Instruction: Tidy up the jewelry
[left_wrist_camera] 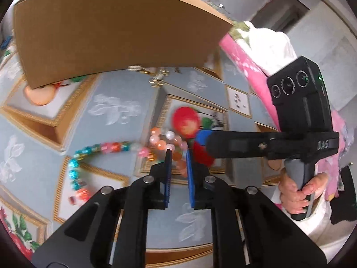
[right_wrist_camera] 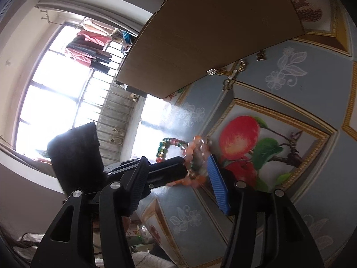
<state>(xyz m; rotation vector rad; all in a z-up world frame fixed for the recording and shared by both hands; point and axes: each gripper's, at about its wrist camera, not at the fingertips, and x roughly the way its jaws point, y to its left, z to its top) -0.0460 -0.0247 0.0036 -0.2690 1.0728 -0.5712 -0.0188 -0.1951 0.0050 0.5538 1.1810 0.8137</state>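
At frame centre, the left gripper (left_wrist_camera: 178,154), jaws clamped on a peach-and-pink beaded bracelet (left_wrist_camera: 169,140), holds it just ahead of the spread-jawed right gripper (right_wrist_camera: 178,167), the brown cardboard box (left_wrist_camera: 107,29) at upper left.

The left gripper (left_wrist_camera: 178,156) is pointing forward with its two blue-padded fingers (left_wrist_camera: 167,178) standing nearly parallel, a narrow gap between them, pinching the orange beads caught at their tips. The right gripper (left_wrist_camera: 198,144) is reaching in from the right, its blue fingertip meeting the left gripper's tips. In its own view the right gripper (right_wrist_camera: 176,178) is spreading its fingers wide, the blue pad (right_wrist_camera: 218,185) off to the right. The person's right hand (left_wrist_camera: 299,192) is wrapping around the grey handle below the gripper body.
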